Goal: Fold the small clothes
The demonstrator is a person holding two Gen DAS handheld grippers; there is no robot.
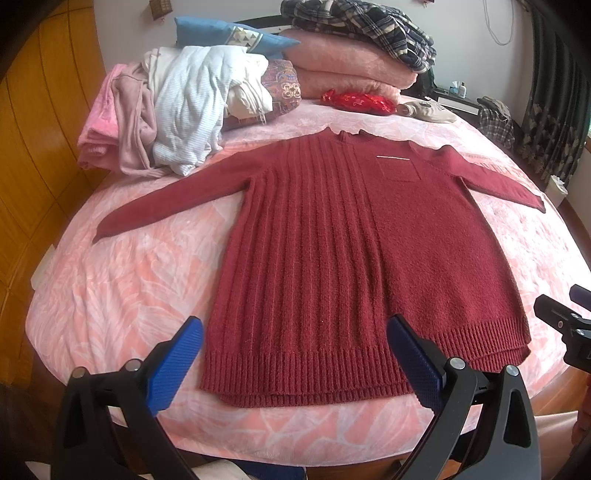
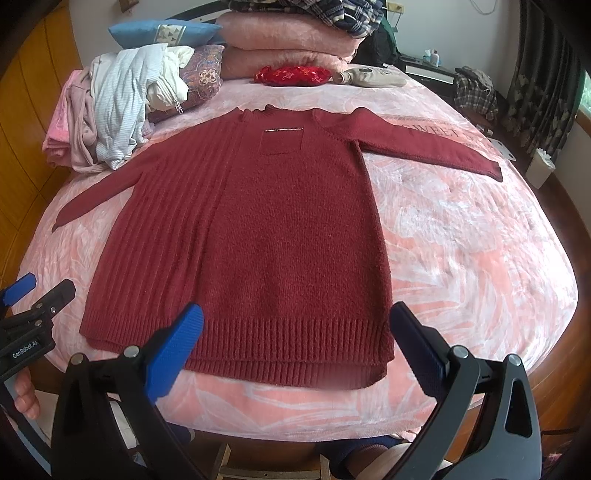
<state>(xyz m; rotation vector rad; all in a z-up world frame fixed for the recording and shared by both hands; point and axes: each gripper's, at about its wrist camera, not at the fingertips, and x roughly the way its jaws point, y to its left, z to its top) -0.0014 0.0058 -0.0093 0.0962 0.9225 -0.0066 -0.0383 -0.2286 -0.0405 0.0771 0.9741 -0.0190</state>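
A dark red knit sweater lies flat and face up on the pink bed, both sleeves spread out to the sides, hem towards me. It also shows in the right wrist view. My left gripper is open and empty, hovering above the hem's left half. My right gripper is open and empty, hovering above the hem's right half. The right gripper's tip shows at the right edge of the left wrist view. The left gripper's tip shows at the left edge of the right wrist view.
A heap of white and pink clothes lies at the bed's far left. Folded pink blankets, a plaid garment, a blue pillow and a red pouch sit at the head. Wooden wall at left, curtains at right.
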